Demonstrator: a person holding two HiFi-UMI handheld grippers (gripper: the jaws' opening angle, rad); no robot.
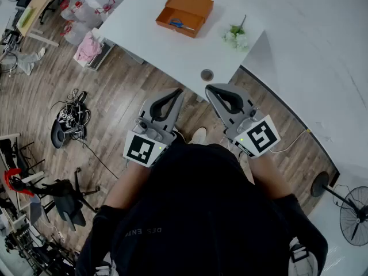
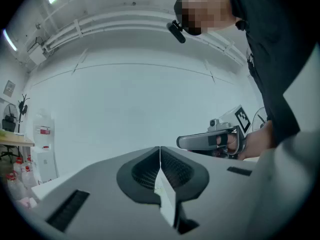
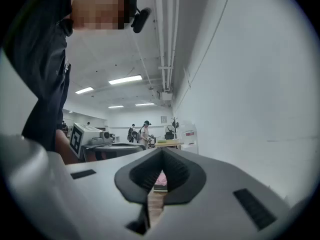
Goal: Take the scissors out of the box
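An open orange box point(image 1: 185, 12) lies on the white table point(image 1: 155, 33) at the far side in the head view. Scissors point(image 1: 177, 23) with blue handles rest inside its tray. My left gripper point(image 1: 176, 91) and right gripper point(image 1: 210, 88) hang side by side close to the body, over the wooden floor, short of the table's near edge. Both point level with the jaws pressed together and nothing between them. In the left gripper view the left gripper point(image 2: 160, 150) faces a pale wall, and the right gripper point(image 2: 210, 140) shows beside it. The right gripper point(image 3: 161, 152) faces the room.
A bunch of white flowers point(image 1: 236, 37) lies on the table right of the box. A small round thing point(image 1: 207, 75) sits near the table's front edge. Cables and chairs point(image 1: 69, 118) clutter the floor at left. A fan point(image 1: 352, 209) stands at lower right.
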